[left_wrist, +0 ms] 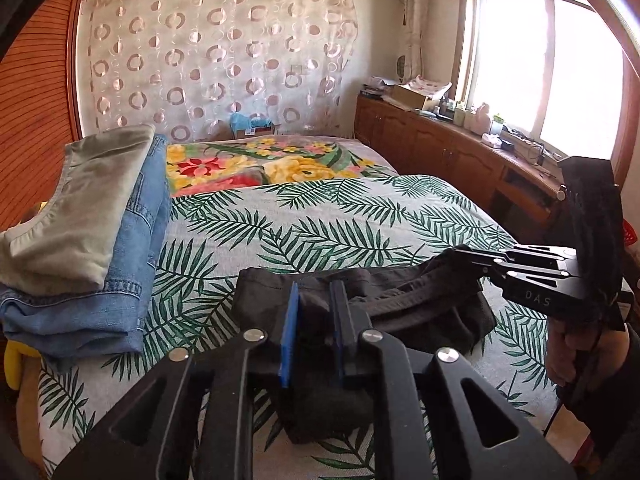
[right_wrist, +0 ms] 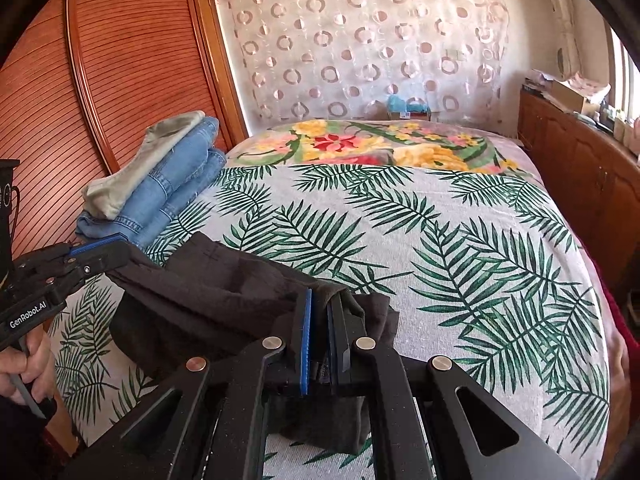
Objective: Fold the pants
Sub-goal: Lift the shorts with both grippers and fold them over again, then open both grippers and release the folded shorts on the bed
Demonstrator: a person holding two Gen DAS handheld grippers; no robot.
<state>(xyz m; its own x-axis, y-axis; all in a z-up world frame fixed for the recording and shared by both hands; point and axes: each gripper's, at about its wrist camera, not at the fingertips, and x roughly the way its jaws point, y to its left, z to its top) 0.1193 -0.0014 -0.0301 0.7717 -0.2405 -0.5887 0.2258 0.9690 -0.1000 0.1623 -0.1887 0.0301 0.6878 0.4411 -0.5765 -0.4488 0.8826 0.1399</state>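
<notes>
The pants (left_wrist: 420, 300), dark charcoal and bunched, are lying across the near end of the bed (right_wrist: 400, 232), on its palm-leaf cover, with both grippers pinching them. Their long axis is running side to side across the bed rather than toward the headboard, though the cloth is too crumpled for me to tell which end is the waistband and which the cuffs. A belt-like band seems to be running along the upper edge in the left wrist view, so that edge may be the waist, but I cannot be sure.

Against the wardrobe side, a stack of folded jeans (left_wrist: 100, 280) with an olive garment (left_wrist: 80, 208) on top is sitting well apart from the work, probably marking where finished pieces go.

The left gripper (left_wrist: 314, 316) is closing narrow on a fold of the dark cloth, its blue pads (left_wrist: 289, 336) pressing it from both sides. The right gripper (right_wrist: 320, 332) is likewise clamping a gathered edge at the other end.

Judging from this, the step in hand is spreading or drawing the garment taut before folding. Doing it well is likely calling for pulling both ends apart evenly, keeping the cloth low over the cover so that it is laying flat, and avoiding a twist between the two grips.
</notes>
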